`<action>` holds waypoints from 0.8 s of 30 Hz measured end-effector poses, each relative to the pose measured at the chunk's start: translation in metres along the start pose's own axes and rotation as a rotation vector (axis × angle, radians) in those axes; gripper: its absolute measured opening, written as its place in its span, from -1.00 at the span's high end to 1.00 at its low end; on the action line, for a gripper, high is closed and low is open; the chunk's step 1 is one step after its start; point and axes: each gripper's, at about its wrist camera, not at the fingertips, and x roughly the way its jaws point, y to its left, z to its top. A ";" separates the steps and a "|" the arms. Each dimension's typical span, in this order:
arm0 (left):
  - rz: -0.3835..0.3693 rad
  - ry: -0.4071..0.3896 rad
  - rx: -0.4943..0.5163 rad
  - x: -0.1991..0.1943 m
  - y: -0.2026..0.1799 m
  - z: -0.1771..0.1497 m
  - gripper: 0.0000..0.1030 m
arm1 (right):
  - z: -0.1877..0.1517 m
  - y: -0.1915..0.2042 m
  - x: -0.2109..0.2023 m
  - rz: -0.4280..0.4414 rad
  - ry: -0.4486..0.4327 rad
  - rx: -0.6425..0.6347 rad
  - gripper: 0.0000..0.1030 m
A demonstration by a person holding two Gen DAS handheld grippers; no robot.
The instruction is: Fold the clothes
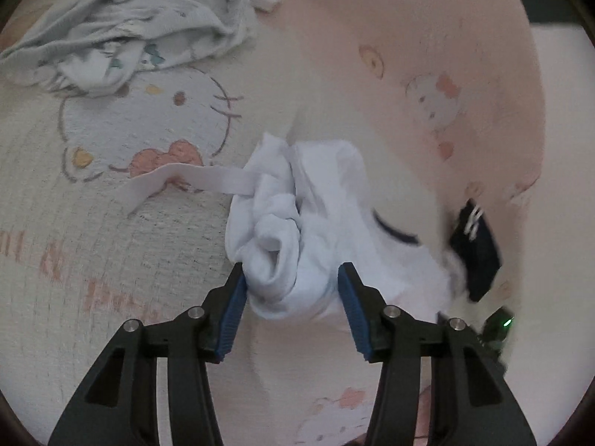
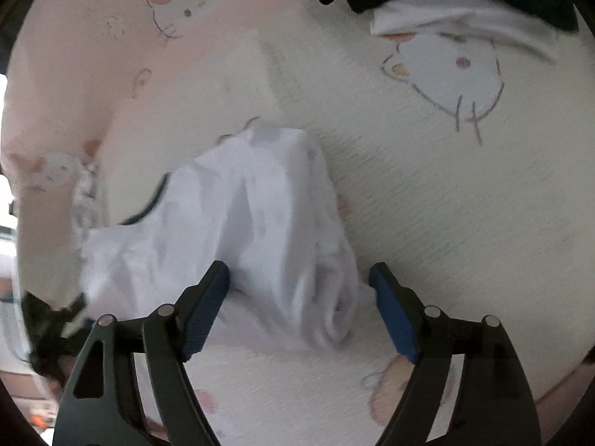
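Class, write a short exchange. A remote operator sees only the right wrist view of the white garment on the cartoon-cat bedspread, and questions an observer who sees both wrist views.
Operator: Does anything trail from the garment on the side I can't see?
Observer: Yes. A flat white strap runs out from the white garment and lies across the bedspread.
Operator: Are there other clothes waiting that way?
Observer: A crumpled pale blue pile lies farther off on the bedspread, apart from the garment.
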 end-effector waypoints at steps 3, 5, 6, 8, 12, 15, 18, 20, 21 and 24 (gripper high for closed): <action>-0.038 -0.056 -0.036 -0.015 0.006 -0.002 -0.17 | 0.002 -0.009 -0.002 0.040 -0.002 0.051 -0.55; -0.045 -0.054 -0.007 -0.019 0.004 -0.004 -0.27 | 0.000 -0.007 0.000 0.048 0.007 0.045 -0.56; -0.038 -0.048 0.006 -0.017 0.003 -0.005 -0.28 | -0.001 -0.004 0.000 0.051 0.007 0.031 -0.56; -0.010 -0.030 0.023 -0.009 0.001 -0.007 -0.28 | -0.001 0.001 0.000 0.056 0.006 0.004 -0.59; 0.139 0.012 0.062 0.028 -0.004 -0.011 -0.30 | 0.001 0.020 0.020 -0.048 0.017 -0.098 -0.72; 0.182 -0.043 0.097 0.029 -0.013 -0.014 0.18 | -0.001 0.035 0.029 -0.111 -0.006 -0.184 -0.44; 0.212 -0.090 0.155 0.027 -0.028 -0.022 0.52 | -0.003 0.045 0.029 -0.064 -0.004 -0.220 0.14; 0.226 -0.099 0.196 0.021 -0.039 -0.027 0.59 | -0.004 0.048 0.028 -0.065 -0.013 -0.242 0.27; 0.207 -0.097 0.199 0.015 -0.043 -0.029 0.60 | -0.004 0.047 0.026 -0.055 -0.016 -0.238 0.33; 0.182 -0.091 0.192 -0.002 -0.047 -0.034 0.61 | -0.006 0.045 0.014 -0.013 -0.022 -0.233 0.40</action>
